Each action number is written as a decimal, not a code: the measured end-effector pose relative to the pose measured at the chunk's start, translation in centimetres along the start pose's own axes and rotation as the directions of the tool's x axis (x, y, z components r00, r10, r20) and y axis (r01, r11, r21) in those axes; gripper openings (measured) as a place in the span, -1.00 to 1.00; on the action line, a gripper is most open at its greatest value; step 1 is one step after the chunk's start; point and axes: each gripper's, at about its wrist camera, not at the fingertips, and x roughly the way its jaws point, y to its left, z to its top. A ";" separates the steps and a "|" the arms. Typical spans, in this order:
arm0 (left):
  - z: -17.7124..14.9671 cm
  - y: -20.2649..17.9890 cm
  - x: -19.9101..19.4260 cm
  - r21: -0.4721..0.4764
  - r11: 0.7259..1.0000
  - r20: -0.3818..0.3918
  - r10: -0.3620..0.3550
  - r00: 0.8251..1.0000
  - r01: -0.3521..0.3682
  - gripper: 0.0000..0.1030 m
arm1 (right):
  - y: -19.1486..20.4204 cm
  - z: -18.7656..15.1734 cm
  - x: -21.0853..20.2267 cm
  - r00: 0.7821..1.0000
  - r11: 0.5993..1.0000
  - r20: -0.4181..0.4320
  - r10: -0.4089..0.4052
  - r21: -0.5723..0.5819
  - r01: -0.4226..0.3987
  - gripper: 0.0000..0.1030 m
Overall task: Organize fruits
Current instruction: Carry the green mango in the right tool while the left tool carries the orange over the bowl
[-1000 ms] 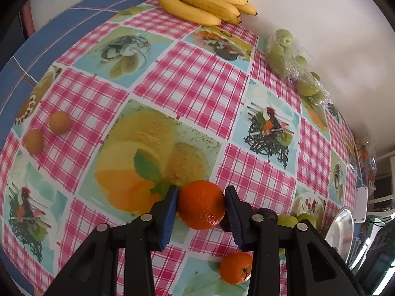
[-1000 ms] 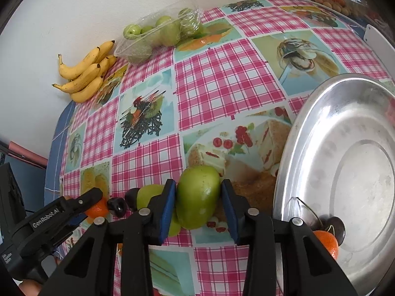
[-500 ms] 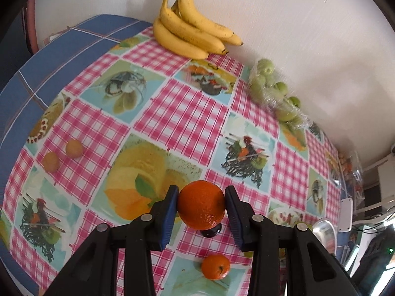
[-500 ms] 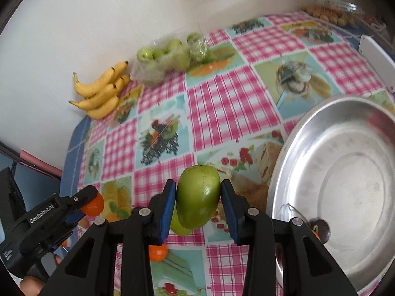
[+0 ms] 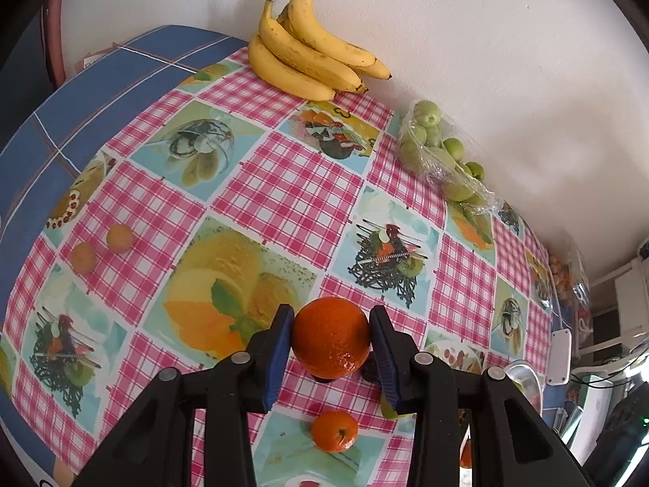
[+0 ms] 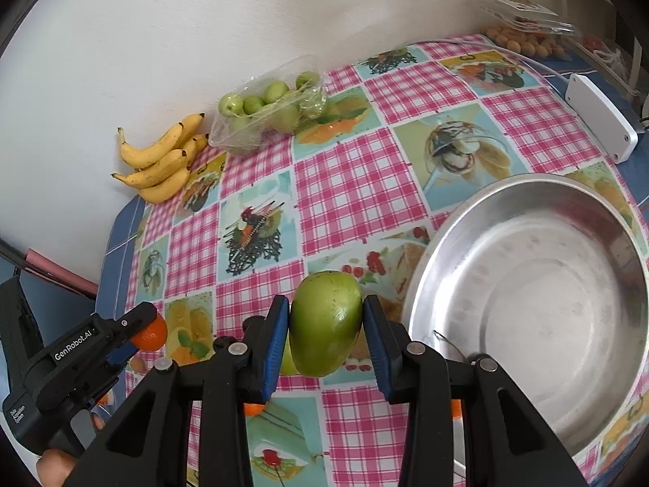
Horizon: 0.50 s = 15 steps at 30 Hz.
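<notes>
My left gripper (image 5: 330, 339) is shut on an orange (image 5: 330, 337) and holds it above the checked tablecloth. It also shows in the right wrist view (image 6: 148, 330) at the left, still holding the orange. My right gripper (image 6: 326, 324) is shut on a green mango (image 6: 324, 322), held above the table just left of a large steel bowl (image 6: 527, 304). A second orange (image 5: 334, 430) lies on the cloth below the left gripper. Another green fruit (image 6: 286, 361) lies partly hidden behind the right gripper's left finger.
A bunch of bananas (image 5: 308, 57) lies against the far wall. A clear pack of small green fruits (image 5: 438, 150) sits beside it. Two small yellow-orange fruits (image 5: 101, 245) lie at the left. A white adapter (image 6: 600, 117) and a box of small fruits (image 6: 523, 36) are at far right.
Both grippers have risen higher above the table with their fruits still held. The bowl and the fruits on the cloth have not moved.
</notes>
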 end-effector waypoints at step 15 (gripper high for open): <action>-1.8 -3.2 1.0 0.043 0.999 -0.033 -0.014 0.999 0.015 -0.21 | -3.1 0.4 -1.1 0.998 0.997 0.007 -0.064 0.035 0.063 -0.25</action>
